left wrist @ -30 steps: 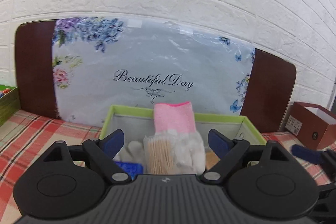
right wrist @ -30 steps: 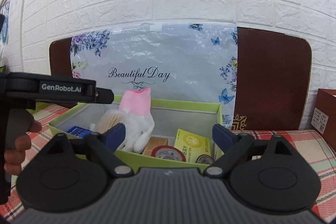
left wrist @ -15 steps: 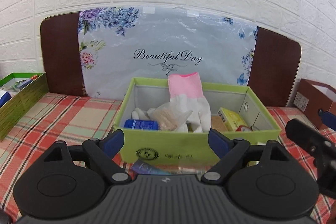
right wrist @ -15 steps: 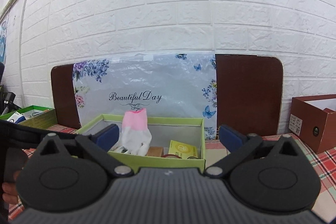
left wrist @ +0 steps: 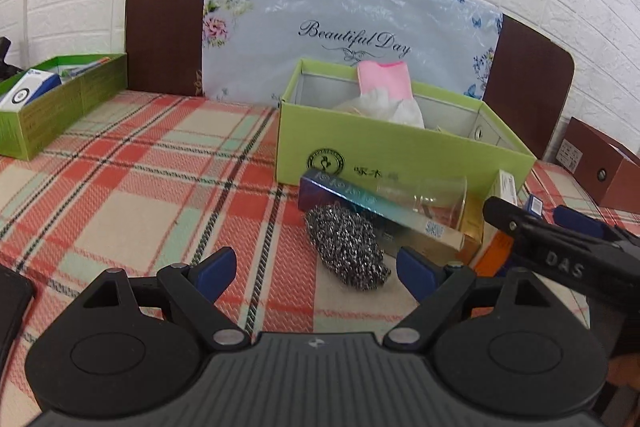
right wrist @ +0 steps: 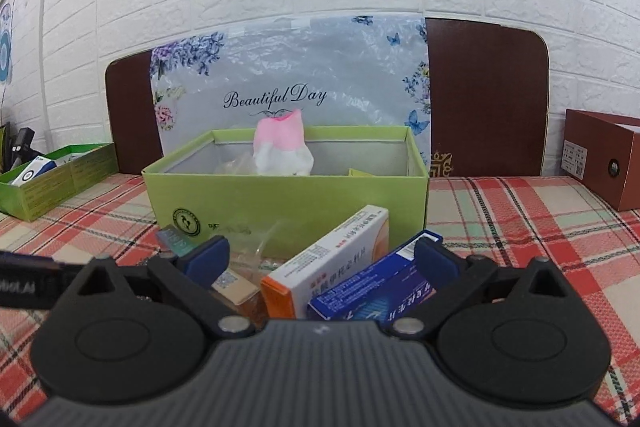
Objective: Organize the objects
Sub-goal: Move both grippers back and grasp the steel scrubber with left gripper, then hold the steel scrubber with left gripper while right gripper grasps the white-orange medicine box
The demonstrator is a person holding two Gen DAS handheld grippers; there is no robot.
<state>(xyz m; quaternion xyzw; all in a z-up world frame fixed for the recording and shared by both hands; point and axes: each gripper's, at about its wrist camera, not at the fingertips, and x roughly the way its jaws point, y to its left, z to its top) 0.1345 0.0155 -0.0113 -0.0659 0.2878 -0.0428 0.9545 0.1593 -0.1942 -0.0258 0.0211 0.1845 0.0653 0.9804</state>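
A light green box [left wrist: 400,151] stands on the plaid cloth, with a pink-and-white glove [left wrist: 384,83] sticking out of it. In front of it lie a steel wool scourer [left wrist: 344,247], a long teal carton [left wrist: 360,203] and a clear jar [left wrist: 432,191]. My left gripper [left wrist: 316,275] is open, and the scourer sits just ahead of its right finger. My right gripper [right wrist: 322,259] is wide, its jaws closing. A white-and-orange medicine box [right wrist: 336,259] and a blue carton [right wrist: 372,287] lie between its fingers without being pressed by them. The green box [right wrist: 280,203] stands behind them.
A darker green tray [left wrist: 60,99] with small items stands at the far left. A brown box [right wrist: 600,163] sits at the far right. A floral board leans on the white brick wall behind. Bare plaid cloth [left wrist: 140,207] stretches left of the scourer.
Both grippers have drawn back from above the green box and sunk toward the cloth. The loose items in front of the box have come into view.
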